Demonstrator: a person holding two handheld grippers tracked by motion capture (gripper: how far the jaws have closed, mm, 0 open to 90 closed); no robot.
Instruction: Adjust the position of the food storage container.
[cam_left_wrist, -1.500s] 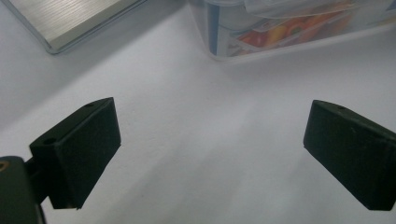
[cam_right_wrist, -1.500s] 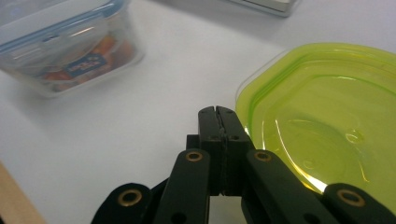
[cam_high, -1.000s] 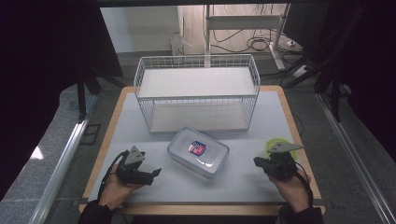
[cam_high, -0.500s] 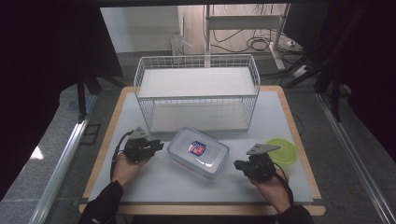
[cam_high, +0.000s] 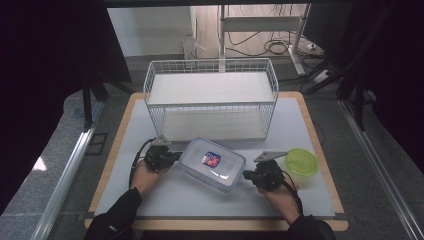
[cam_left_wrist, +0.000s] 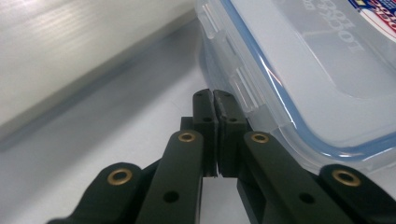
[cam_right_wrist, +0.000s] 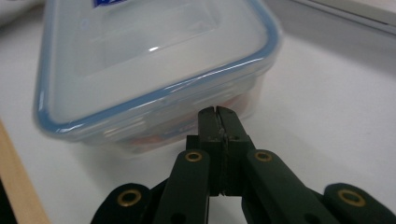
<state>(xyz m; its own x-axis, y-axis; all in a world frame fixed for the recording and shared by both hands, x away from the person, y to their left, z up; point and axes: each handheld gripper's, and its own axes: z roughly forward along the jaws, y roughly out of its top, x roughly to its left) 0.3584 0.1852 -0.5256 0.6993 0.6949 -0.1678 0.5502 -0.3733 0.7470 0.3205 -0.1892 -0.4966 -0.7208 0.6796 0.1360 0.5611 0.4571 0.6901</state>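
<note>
A clear lidded food container (cam_high: 212, 164) with a blue seal and a red-and-blue label lies on the white mat. My left gripper (cam_high: 172, 156) sits at its left end. In the left gripper view the jaws (cam_left_wrist: 214, 92) have just closed on each other with nothing between them, their tips beside the container's (cam_left_wrist: 303, 70) side clip. My right gripper (cam_high: 247, 175) is at the container's near right corner. In the right gripper view its jaws (cam_right_wrist: 217, 110) are shut and empty, with the tips against or just short of the container wall (cam_right_wrist: 154, 56).
A white wire basket (cam_high: 210, 95) stands on the far half of the table. A lime-green bowl (cam_high: 301, 161) rests just right of my right hand. The white mat (cam_high: 200, 202) lies bare in front of the container, up to the table's wooden edge.
Both hands have moved inward to the container: the left from the near-left of the mat to its left end, the right from over the green bowl leftward to its right corner.
</note>
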